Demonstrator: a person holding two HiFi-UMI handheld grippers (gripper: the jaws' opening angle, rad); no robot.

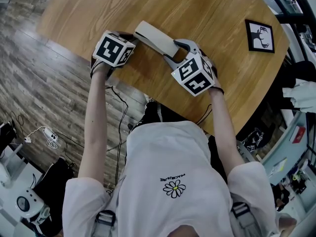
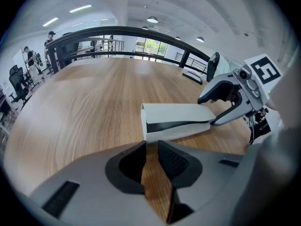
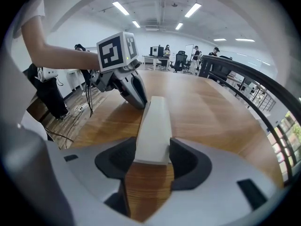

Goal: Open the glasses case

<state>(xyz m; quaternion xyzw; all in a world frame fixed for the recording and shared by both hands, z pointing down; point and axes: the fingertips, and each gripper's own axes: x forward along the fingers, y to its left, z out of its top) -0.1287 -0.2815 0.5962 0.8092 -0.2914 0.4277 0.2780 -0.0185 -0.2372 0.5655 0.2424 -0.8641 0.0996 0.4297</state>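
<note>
In the head view, a long, smooth white case [image 1: 157,38] is seen lying on the rounded wood-grain surface [image 1: 212,14], near its front edge, with open room beyond. The left tool [image 1: 132,37] is set at one end and the right tool [image 1: 170,52] at the other. A black-framed deer picture [image 1: 259,36] lies well apart.

In the left gripper view, the left tool's jaws are held slightly apart on nothing. The case lies just beyond their tips, and a dark seam is seen along its side.

In the right gripper view, the case's near end is clasped between the right tool's pads.
</note>
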